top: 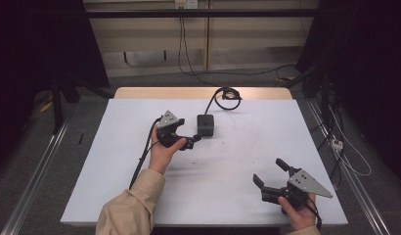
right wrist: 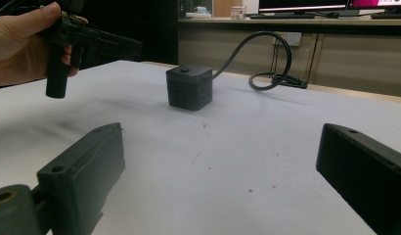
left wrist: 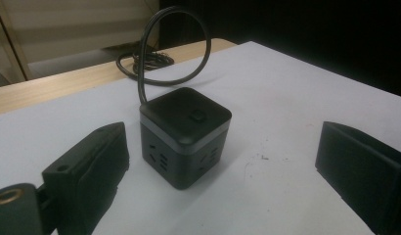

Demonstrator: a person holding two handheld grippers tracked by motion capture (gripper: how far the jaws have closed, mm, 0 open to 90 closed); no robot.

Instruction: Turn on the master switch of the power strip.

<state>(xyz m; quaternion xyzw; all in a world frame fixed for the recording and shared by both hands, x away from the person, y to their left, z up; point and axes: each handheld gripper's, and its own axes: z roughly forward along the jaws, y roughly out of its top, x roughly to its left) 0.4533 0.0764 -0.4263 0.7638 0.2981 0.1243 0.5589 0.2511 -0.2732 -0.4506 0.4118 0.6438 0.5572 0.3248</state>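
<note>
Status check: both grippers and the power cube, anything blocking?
Left gripper open, beside power cube, not touching. Right gripper open, near table edge, holding nothing. Cube's cable loops behind; approach unobstructed.

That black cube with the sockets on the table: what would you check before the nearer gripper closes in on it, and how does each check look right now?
1. Left gripper open wide enough for the socket cube: ok, its jaws stand well apart.
2. Cube between the jaws: not ok, it sits ahead of them, untouched.
3. Cube flat on the white table: ok.
4. Cube's cable free to follow: cannot tell, it arcs back to a coil at the far edge and its end is hidden.
5. Right gripper out of the way: ok, open near the front edge, far from the cube.
</note>
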